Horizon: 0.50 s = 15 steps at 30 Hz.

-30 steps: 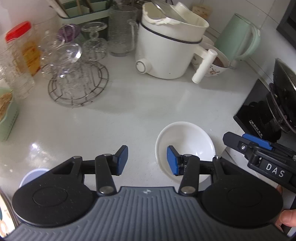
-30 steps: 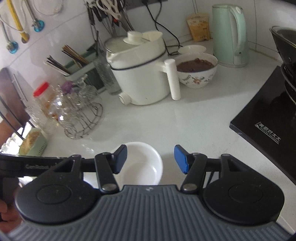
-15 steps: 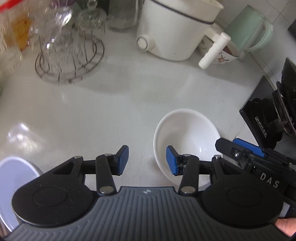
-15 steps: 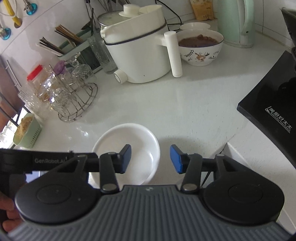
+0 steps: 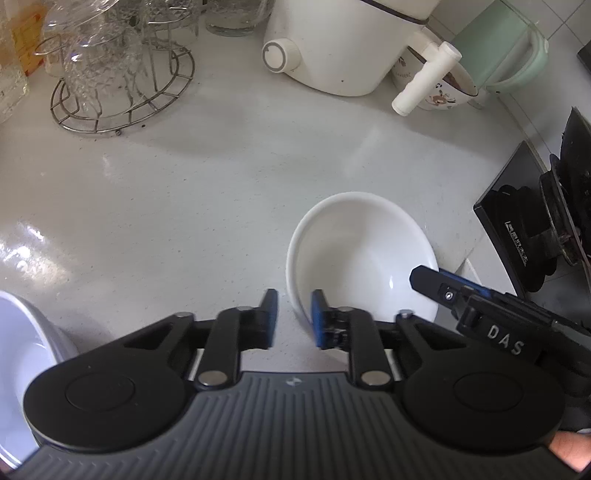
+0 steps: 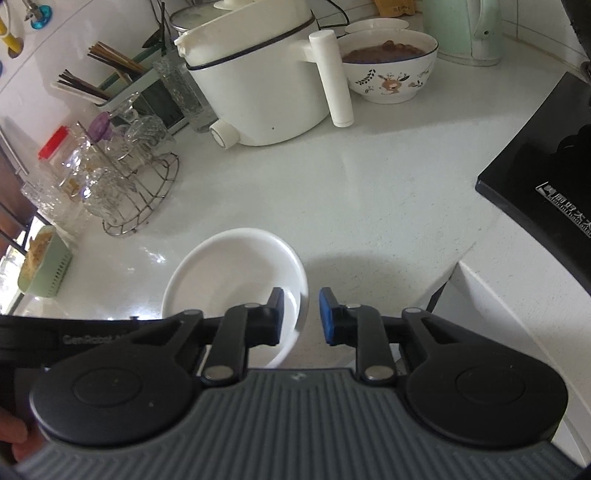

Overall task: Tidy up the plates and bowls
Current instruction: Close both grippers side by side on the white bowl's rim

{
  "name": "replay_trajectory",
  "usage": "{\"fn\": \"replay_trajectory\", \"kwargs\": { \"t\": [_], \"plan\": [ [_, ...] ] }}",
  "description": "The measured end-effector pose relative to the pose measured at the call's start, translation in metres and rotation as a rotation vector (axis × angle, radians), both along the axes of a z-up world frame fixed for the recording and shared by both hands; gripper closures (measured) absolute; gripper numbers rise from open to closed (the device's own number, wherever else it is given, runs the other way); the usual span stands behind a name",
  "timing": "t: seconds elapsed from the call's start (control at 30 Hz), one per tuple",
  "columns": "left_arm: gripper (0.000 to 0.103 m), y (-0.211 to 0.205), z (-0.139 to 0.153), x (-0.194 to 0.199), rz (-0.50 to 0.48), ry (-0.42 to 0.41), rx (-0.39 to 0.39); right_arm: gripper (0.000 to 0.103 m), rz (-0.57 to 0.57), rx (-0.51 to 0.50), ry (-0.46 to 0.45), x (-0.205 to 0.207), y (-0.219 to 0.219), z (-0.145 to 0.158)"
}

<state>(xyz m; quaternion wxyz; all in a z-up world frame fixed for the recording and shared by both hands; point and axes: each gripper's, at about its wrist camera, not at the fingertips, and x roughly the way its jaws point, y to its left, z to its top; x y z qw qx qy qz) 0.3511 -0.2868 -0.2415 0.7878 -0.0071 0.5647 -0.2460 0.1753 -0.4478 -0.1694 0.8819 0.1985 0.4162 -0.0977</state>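
A white bowl [image 5: 360,254] sits on the pale counter near its front edge; it also shows in the right wrist view [image 6: 236,277]. My left gripper [image 5: 293,317] straddles the bowl's left rim, jaws narrowed with gaps on both sides of the rim. My right gripper [image 6: 301,314] straddles the bowl's right rim in the same way, partly closed, and it shows from the side in the left wrist view [image 5: 480,306]. A pale bluish-white bowl [image 5: 22,362] lies at the left view's lower left edge, partly hidden.
A white electric pot [image 6: 258,77] with a long handle stands behind. A patterned bowl of brown food [image 6: 388,62], a green kettle [image 6: 469,29], a wire rack of glasses [image 5: 118,70] and a black cooktop [image 6: 546,199] surround the counter. A green container [image 6: 42,262] sits far left.
Both grippers have moved down and in on the white bowl and narrowed their jaws around opposite rims. The left view has shifted forward, so the bluish bowl has slid to the edge.
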Motion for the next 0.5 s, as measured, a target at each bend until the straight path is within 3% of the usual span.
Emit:
{"fn": "replay_trajectory", "kwargs": {
  "t": [0.07, 0.5],
  "plan": [
    [0.092, -0.003, 0.000, -0.001, 0.003, -0.010, 0.016, 0.091, 0.003, -0.003, 0.002, 0.000, 0.001, -0.001],
    [0.092, 0.007, 0.008, -0.003, 0.026, 0.015, 0.024, 0.091, 0.003, 0.067, -0.020, -0.008, 0.005, 0.007]
  ]
}}
